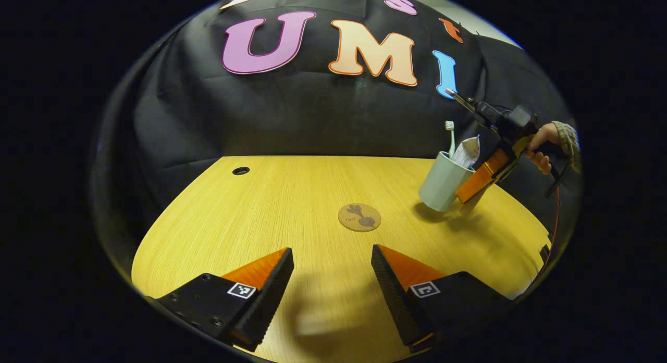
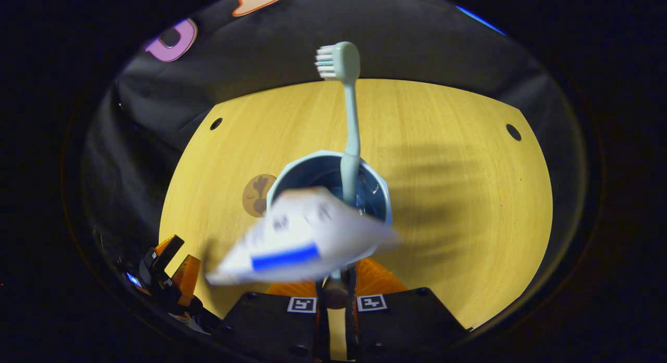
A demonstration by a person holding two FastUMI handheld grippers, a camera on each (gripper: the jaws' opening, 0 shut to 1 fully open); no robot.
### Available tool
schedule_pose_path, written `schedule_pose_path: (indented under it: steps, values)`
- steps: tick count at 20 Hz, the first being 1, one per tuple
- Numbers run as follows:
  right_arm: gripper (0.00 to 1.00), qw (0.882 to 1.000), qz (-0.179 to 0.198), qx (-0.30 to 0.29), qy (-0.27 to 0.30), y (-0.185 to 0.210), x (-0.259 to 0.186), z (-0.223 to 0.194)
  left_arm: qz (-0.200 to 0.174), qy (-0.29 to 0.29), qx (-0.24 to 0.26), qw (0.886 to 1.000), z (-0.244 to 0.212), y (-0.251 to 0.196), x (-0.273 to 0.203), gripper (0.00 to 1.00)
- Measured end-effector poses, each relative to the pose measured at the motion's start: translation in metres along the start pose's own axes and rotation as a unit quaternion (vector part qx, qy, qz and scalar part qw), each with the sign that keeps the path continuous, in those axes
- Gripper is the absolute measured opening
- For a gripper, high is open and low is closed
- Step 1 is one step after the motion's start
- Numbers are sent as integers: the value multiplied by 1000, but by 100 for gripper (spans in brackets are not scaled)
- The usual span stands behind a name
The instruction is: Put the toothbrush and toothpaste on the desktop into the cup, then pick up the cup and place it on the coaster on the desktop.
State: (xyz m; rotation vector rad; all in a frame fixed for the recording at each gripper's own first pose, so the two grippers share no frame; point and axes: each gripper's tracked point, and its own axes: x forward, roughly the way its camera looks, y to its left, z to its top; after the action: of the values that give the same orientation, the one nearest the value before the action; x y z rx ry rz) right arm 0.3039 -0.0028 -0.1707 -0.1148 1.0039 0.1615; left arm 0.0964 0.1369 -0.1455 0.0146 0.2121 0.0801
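cup (image 1: 442, 183) already has the toothbrush (image 1: 450, 136) and toothpaste (image 1: 466, 150) in it, so the step in hand looks like cup-to-coaster. in the left gripper view the cup is tilted over the desktop (image 1: 292, 196) toward its right edge, and it appears lifted, shadow under it. coaster (image 1: 359, 217) sits mid-desktop, well apart from the cup, toward the near edge.

right gripper (image 2: 336, 287): fingers nearly together, pinching the cup's near rim wall as far as i can tell; toothpaste tube (image 2: 302, 238) hides the contact. a person's hand (image 1: 542, 144) holds it from the right edge side.

left gripper (image 1: 331, 272): wide open, holding nothing, hovering by the near edge with the coaster between its fingers' line of sight.

doing it well, my read:
- level the cup before travel; tilted, the tube and brush could tip out.
- rim pinch is a weak hold, move slow.
- centre base over coaster, set flat, then release.
- keep left gripper out of the path.
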Motion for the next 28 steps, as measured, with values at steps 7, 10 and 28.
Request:
schedule_pose_path:
  steps: [7, 10, 28]
  values:
    - [18, 998, 27, -53, 20, 65, 22, 0, 7, 1, -6, 1000, -4, 14, -8, 91]
    - [18, 997, 32, -61, 21, 78, 31, 9, 16, 3, -8, 1000, -6, 23, -10, 91]
    - [23, 992, -3, -115, 50, 79, 35, 14, 27, 28, -22, 999, -19, 32, -1, 91]
